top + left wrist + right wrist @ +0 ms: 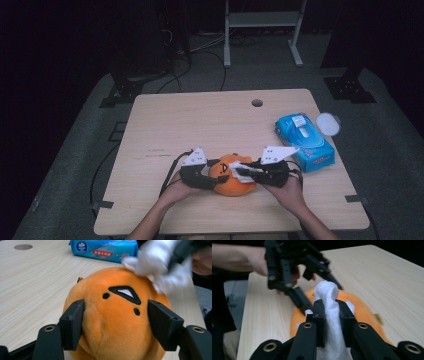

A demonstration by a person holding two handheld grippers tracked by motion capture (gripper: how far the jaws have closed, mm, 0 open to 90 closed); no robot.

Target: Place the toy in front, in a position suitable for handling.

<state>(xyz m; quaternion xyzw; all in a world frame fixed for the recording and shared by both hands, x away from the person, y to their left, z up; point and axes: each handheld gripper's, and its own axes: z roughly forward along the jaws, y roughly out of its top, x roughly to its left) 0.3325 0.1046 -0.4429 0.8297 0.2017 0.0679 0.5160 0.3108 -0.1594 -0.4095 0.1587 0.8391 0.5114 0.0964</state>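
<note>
A: Wiping a plush toy, by the look of it. Going left to right in the high view: the left gripper comes in from the person's left hand, jaws clamped on the side of the orange plush toy. In the left gripper view both pads press into the plush and dent it, so it's a firm grip. Probably there to keep the toy from rolling while the other side works.

B: And the right?

A: The right gripper is clenched on a white wipe. In the right gripper view the wipe is pinched between the jaws w/ a bunched end poking out past the tips, resting on top of the toy. That free end is likely the wiping surface.

B: What does the toy look like?

A: Round, soft, bright orange, w/ a stitched face: black dots and a black-edged white triangle. It sits on the wooden table near the front edge, between both hands.

B: Anything else?

A: A blue wipes pack lies to the right, near the toy but apart, w/ a round white lid beside its far corner.
</note>
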